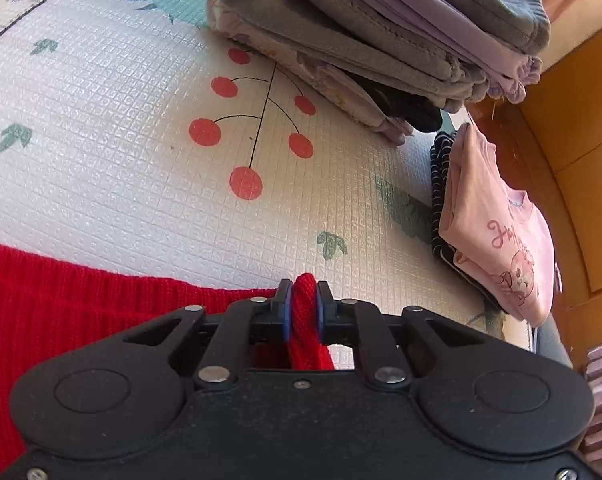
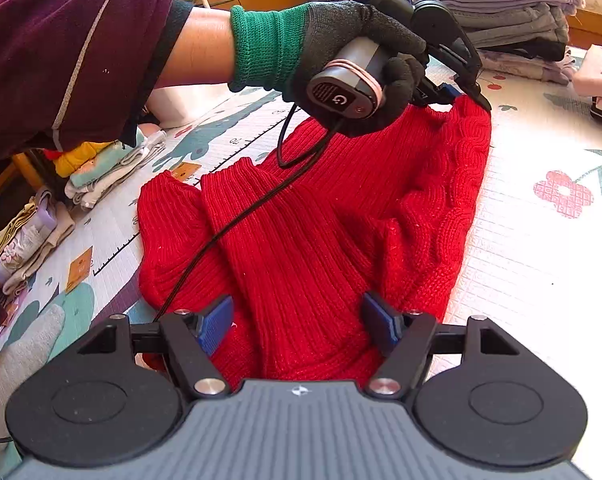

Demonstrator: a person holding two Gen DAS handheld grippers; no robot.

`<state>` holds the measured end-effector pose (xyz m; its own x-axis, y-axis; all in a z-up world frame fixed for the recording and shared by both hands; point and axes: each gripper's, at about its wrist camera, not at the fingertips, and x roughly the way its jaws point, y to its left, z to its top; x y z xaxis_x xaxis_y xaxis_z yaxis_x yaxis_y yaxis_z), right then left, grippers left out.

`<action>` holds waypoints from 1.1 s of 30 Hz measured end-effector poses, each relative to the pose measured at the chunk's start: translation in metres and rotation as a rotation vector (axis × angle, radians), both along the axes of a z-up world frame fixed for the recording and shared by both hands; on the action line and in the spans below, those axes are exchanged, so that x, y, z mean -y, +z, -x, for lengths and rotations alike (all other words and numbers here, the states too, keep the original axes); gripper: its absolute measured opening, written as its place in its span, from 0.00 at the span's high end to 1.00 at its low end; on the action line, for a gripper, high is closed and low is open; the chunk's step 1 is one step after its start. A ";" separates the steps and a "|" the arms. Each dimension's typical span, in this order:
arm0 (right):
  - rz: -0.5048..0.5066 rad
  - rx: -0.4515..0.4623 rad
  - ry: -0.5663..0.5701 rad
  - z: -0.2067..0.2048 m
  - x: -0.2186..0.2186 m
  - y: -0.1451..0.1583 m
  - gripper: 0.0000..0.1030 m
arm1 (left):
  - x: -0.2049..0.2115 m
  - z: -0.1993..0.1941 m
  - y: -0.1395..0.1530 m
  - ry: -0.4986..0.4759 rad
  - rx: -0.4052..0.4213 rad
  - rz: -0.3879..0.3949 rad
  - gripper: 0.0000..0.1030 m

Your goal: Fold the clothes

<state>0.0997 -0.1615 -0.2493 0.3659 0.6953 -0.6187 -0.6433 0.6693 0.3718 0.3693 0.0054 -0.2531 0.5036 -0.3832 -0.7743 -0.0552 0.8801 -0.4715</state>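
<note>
A red knit sweater (image 2: pixel 321 220) lies rumpled on the patterned play mat (image 2: pixel 521 260). In the right wrist view a gloved hand holds my left gripper (image 2: pixel 467 96) at the sweater's far corner. The left wrist view shows that gripper (image 1: pixel 304 292) shut, with a fold of the red sweater (image 1: pixel 61 312) pinched between its blue pads. My right gripper (image 2: pixel 299 316) stands open over the sweater's near edge. Its blue pads (image 2: pixel 217 320) are wide apart with red knit lying between and under them. A black cable (image 2: pixel 229 220) trails across the sweater.
A tall stack of folded grey and lilac clothes (image 1: pixel 381 40) (image 2: pixel 513 16) sits at the mat's far side. Beside it lies a folded pink shirt (image 1: pixel 497 232) on a striped garment (image 1: pixel 441 184). More folded piles (image 2: pixel 101 172) line the left edge. An orange wooden panel (image 1: pixel 573 120) borders the mat.
</note>
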 end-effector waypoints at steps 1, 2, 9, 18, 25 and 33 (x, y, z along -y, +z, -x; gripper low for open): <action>0.001 -0.003 -0.001 0.000 0.000 0.001 0.31 | 0.001 0.001 0.008 -0.040 0.026 -0.050 0.85; 0.001 -0.006 -0.001 0.000 0.000 0.001 0.31 | 0.001 0.004 0.019 -0.083 0.065 -0.108 0.84; -0.001 -0.014 -0.010 0.001 0.002 0.003 0.31 | 0.021 0.037 0.058 -0.588 0.338 -0.382 0.81; -0.030 -0.040 -0.033 -0.001 0.003 0.001 0.30 | 0.029 0.041 0.001 -0.493 0.247 -0.355 0.82; -0.031 -0.032 -0.033 0.002 0.000 -0.001 0.25 | 0.026 0.053 0.042 -0.375 0.367 -0.337 0.82; -0.026 -0.030 -0.032 0.001 -0.001 0.000 0.25 | 0.049 0.042 0.010 -0.477 0.224 -0.394 0.79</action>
